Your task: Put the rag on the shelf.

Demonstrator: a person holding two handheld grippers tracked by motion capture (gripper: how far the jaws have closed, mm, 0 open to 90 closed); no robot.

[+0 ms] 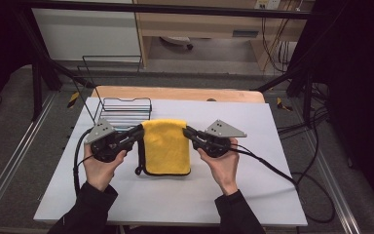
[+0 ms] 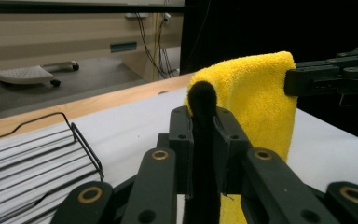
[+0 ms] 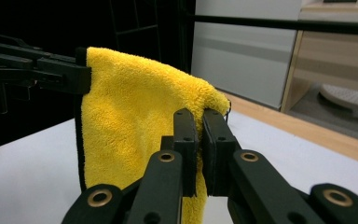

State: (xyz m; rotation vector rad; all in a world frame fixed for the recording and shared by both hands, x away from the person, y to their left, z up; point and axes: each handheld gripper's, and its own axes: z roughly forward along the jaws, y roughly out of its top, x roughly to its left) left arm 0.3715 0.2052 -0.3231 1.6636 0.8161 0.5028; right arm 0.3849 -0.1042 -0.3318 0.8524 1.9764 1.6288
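A white counter (image 1: 253,195) stands inside a dark metal frame, pale cabinets and a tangle of cables behind it. At its middle hangs a yellow microfibre cloth (image 1: 165,146), folded, with a black edge binding and a small black loop at one lower corner; its top edge is raised off the surface and its lower part drapes down to the counter. The left gripper (image 1: 139,132) has its jaws pinched tight on the cloth's upper left corner, the dark edge bunched between them in the left gripper view, and the right gripper (image 1: 189,131) has its jaws clamped narrow on the upper right corner, so the cloth is stretched between the two. The cloth looks light, soft and limp: it will sag and swing from wherever it is held, and the corners along the bound edge seem the surest places to grip, since the plush middle would bunch and slip. Behind the cloth's left side a black wire rack (image 1: 125,111) sits on the counter near its far edge.
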